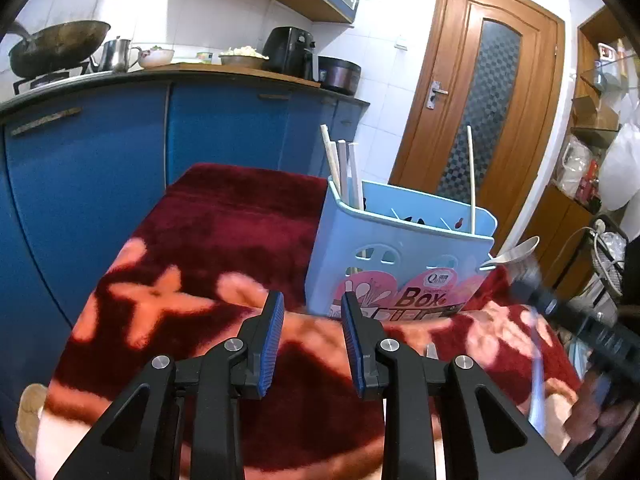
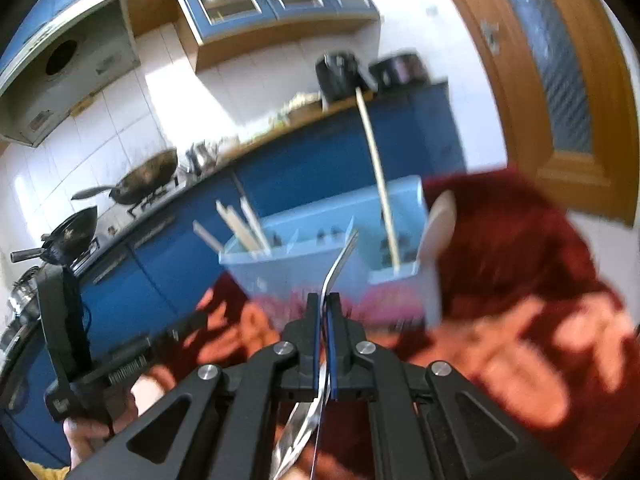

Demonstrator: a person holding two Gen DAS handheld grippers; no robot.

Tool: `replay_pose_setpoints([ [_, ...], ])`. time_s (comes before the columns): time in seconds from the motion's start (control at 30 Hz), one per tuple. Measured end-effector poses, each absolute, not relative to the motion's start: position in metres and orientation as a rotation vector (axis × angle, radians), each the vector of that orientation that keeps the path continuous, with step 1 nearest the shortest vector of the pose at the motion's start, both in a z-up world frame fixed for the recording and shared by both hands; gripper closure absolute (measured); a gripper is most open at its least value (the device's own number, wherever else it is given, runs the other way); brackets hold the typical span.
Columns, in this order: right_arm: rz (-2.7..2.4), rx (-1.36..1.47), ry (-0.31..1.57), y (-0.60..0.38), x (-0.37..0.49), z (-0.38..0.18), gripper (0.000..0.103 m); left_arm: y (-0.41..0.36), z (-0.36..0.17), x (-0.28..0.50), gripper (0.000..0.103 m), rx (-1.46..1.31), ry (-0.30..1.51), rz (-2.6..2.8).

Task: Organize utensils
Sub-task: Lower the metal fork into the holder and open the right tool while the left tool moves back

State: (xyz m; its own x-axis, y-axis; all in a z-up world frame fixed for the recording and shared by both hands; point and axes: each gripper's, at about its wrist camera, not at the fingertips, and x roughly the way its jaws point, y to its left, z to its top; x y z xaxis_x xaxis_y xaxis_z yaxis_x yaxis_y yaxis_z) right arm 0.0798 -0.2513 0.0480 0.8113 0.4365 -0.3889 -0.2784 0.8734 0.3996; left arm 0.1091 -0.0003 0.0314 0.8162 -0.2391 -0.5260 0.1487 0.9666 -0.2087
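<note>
Left wrist view. Left tool (image 1: 312,344) hangs over the red patterned blanket (image 1: 224,232) that covers the desk, jaws parted with nothing between the blue pads (image 1: 272,344); it grips nothing. The light blue utensil box (image 1: 384,264) stands upright at about 1 o'clock from the tool, near but not touching it. Pale chopsticks (image 1: 340,168) stick up from its left compartment, one single chopstick (image 1: 471,176) from the right one. A white spoon (image 1: 516,250) shows at the box's right edge, 3 o'clock of it; whether it hangs on the box or lies behind, I cannot tell. The right tool (image 1: 532,284) is a blurred dark shape at 3 o'clock of the frame, with a hand (image 1: 592,412) below it.

Right wrist view. Right tool (image 2: 323,316) has its jaws closed on a metal fork (image 2: 338,264), gripped at the neck; the tines point up and away toward 12 o'clock, the handle trails back under the camera. The fork is clear of the blanket (image 2: 520,240). The box (image 2: 304,264) sits dead ahead, just beyond the tines. The left tool (image 2: 132,364) shows at 9 o'clock. The picture is smeared.

Step in hand, as I judge it: fork picked up, carry to the box under way. Next move calls for bringing the fork over a free compartment, tipping it upright so it clears the rim and the standing chopstick, then letting go. The left tool looks placed to steady the box if it tips.
</note>
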Motion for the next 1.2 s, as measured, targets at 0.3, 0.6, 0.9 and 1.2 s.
replay_pose_setpoints([
  [0.3,0.244,0.3,0.28,-0.264,0.114,0.086,0.099,-0.009,0.025,0.112,0.073,-0.156,0.646,-0.228],
  [0.6,0.082,0.209,0.125,-0.254,0.165,0.1,0.099,-0.011,0.021,0.11,0.073,-0.148,0.707,-0.248],
  [0.9,0.071,0.13,0.156,-0.241,0.18,0.088,0.097,-0.01,0.018,0.111,0.073,-0.149,0.72,-0.25],
  [1.2,0.144,0.263,0.206,-0.267,0.152,0.091,0.077,-0.011,0.02,0.108,0.073,-0.159,0.734,-0.264],
])
